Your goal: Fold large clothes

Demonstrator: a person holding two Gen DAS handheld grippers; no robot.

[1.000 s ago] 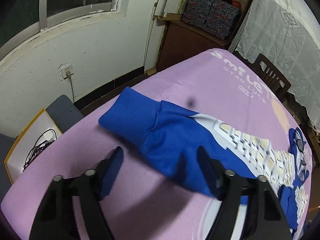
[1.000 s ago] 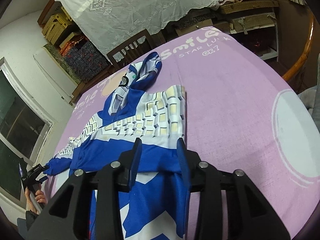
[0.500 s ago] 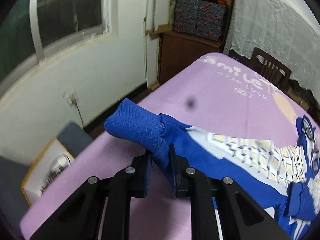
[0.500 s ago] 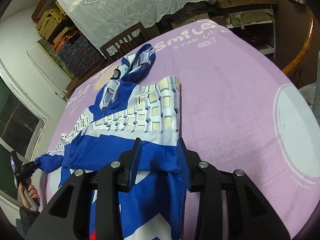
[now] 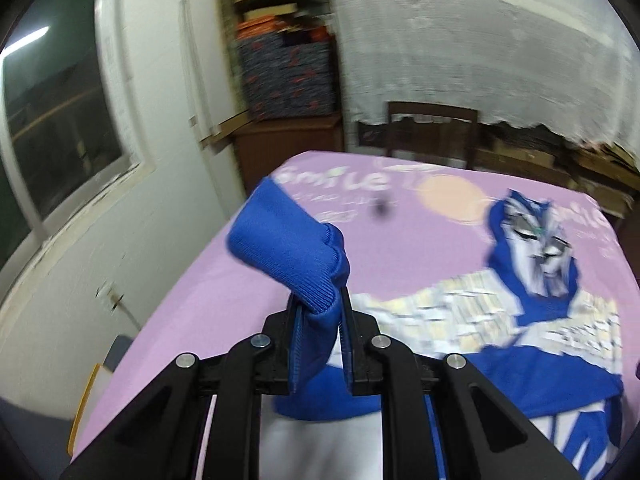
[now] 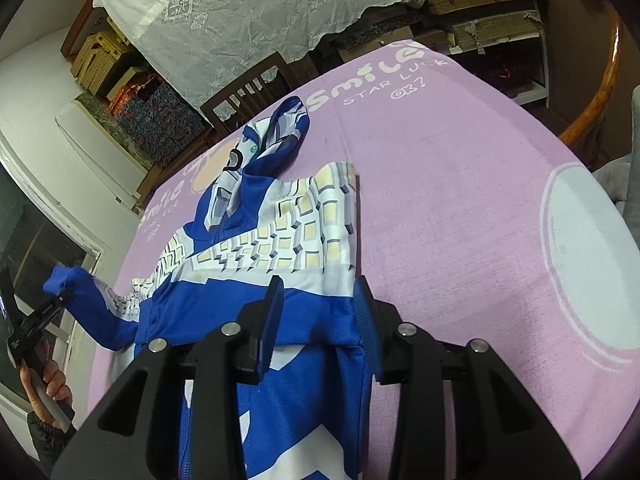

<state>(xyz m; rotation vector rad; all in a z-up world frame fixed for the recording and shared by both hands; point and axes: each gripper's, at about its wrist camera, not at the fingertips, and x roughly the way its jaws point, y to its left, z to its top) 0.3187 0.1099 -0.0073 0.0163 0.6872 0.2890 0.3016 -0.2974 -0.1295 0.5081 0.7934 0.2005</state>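
Lifted off the pink counter (image 6: pixel 460 184) since a second ago, the blue sleeve cuff (image 5: pixel 296 256) now hangs clamped in the left gripper (image 5: pixel 320 312), whose fingers have just closed on it. The blue-and-white hooded jacket (image 6: pixel 280 240) lies spread across the counter, its far side already folded in. The right gripper (image 6: pixel 318 304) rests at the folded edge, fingers apart, with cloth between them; whether they pinch it is unclear. This sleeve and the lengthwise folds remain.
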